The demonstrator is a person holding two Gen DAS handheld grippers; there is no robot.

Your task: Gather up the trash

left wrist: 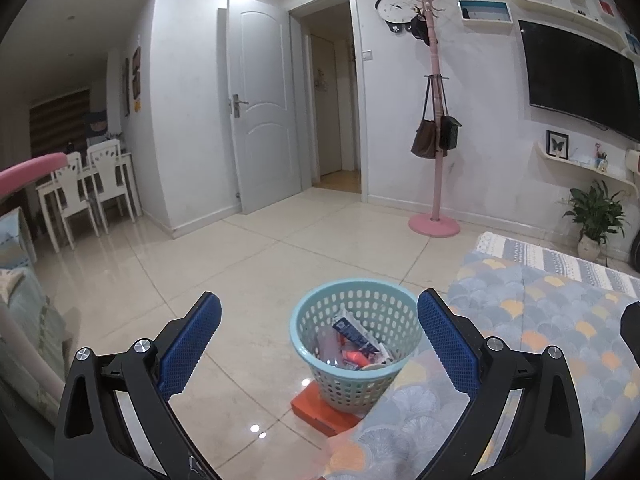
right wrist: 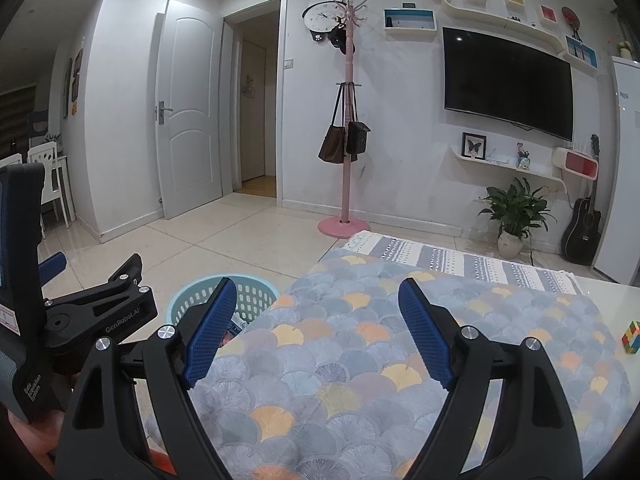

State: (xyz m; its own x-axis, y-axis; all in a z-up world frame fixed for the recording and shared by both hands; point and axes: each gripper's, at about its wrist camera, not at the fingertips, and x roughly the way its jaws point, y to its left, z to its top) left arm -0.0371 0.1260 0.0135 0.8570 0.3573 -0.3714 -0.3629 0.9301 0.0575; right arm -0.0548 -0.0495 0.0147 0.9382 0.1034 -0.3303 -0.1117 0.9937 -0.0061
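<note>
Down on the tiled floor [left wrist: 240, 264] stands the pale blue waste basket [left wrist: 356, 344], the landmark for everything else. Its perforated wall rises from an orange flat box [left wrist: 316, 410] that lies under it, and inside it lies the collected trash [left wrist: 354, 344]: crumpled wrappers, one blue and white, and something orange-red near the bottom. Just beside the basket, to its right, the edge of a table covered by a scale-patterned cloth [left wrist: 540, 340] overlaps its rim.

The left gripper [left wrist: 320, 344] hovers on the near side of the basket with its blue pads spread wide, released, nothing between them; the basket shows through the gap. The right gripper [right wrist: 312, 332] hangs over the cloth, right of the basket, its fingers also spread apart and empty. From the right wrist view the basket [right wrist: 256, 292] peeks out behind the left-hand pad.

Well beyond the basket a pink coat stand [left wrist: 434, 120] carries two bags by the wall. A coloured cube [right wrist: 631, 338] sits on the table, far right of the basket.
</note>
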